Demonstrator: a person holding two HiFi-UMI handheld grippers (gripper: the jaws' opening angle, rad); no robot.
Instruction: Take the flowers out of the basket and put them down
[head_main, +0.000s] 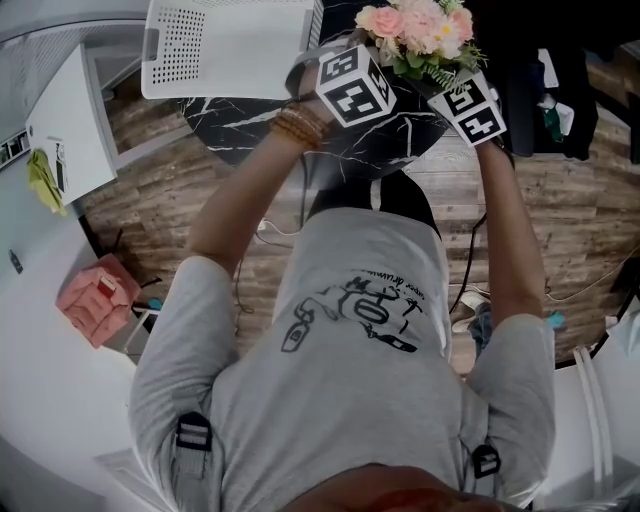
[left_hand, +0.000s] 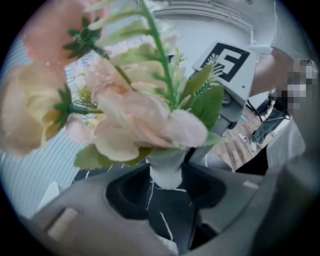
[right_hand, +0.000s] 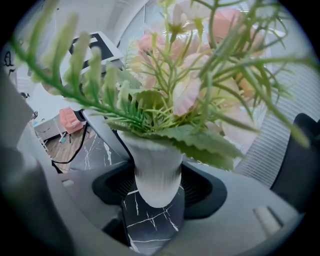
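A bunch of pink and cream artificial flowers (head_main: 420, 30) with green fern leaves stands in a small white vase (right_hand: 157, 175). Both grippers hold that vase from opposite sides above the black marble table (head_main: 250, 125). My left gripper (left_hand: 166, 177) has its dark pads against the narrow foot of the vase (left_hand: 166, 172). The right gripper (right_hand: 157, 187) is shut on the vase body, with marble showing under its rounded base. In the head view the left gripper (head_main: 385, 62) and right gripper (head_main: 440, 78) meet under the blooms, which hide the vase. The white perforated basket (head_main: 230, 45) sits to the left.
A white cabinet (head_main: 70, 130) stands left of the table, and a pink bag (head_main: 95, 300) lies on the wooden floor beside it. Cables trail across the floor (head_main: 470, 290). A dark chair back (right_hand: 300, 155) stands to the right.
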